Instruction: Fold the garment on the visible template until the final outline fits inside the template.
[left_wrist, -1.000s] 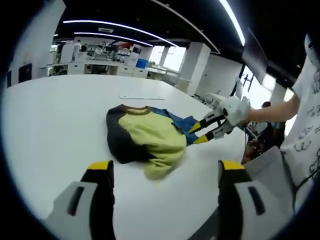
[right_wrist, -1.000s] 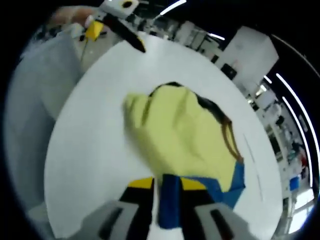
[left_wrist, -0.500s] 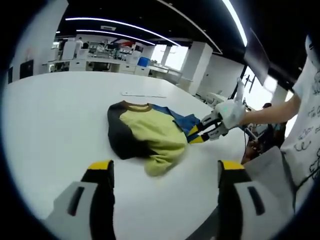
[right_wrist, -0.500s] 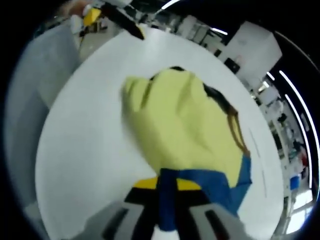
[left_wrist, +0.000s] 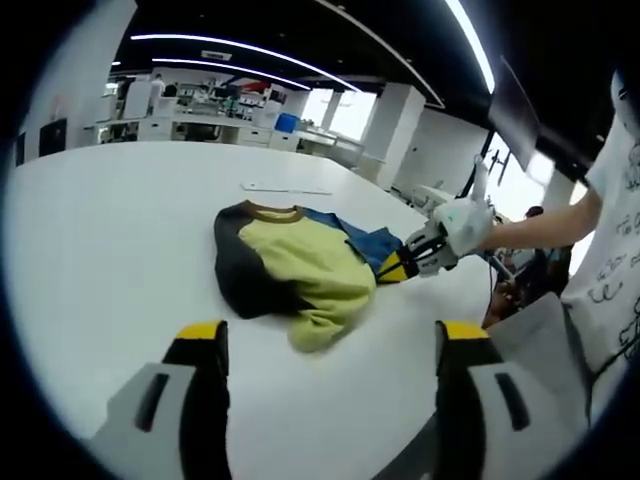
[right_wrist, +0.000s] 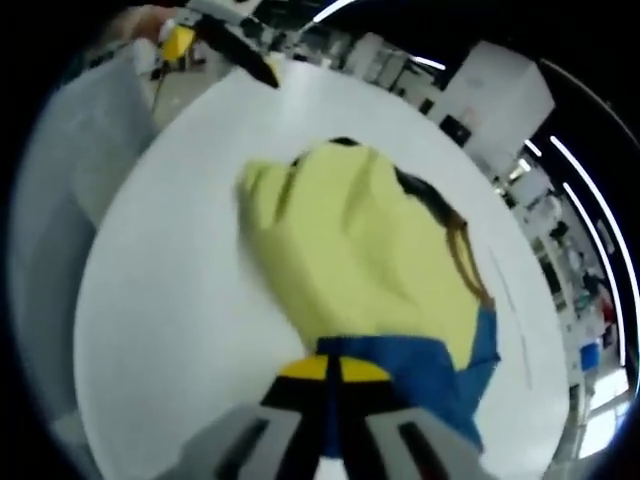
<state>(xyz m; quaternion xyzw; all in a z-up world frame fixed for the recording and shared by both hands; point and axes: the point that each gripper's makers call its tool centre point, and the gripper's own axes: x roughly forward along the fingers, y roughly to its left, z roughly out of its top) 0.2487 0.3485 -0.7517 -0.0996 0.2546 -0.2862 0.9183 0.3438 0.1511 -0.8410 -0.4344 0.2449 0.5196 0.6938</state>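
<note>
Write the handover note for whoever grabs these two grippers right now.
Left gripper: open, holding nothing, hovering above the table short of the garment.
Right gripper: shut on the blue edge of the garment.
Garment: bunched on the white table, yellow panel up, dark sleeve on one side, collar toward the far side.
Done: one edge gripped; folds are loose and uneven.
Left: finish folding to a compact outline. I cannot make out the template.

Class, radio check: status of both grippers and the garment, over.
Left gripper open, hovering. Right gripper shut on garment's blue part. Garment bunched on white table. Nothing in the way.
</note>
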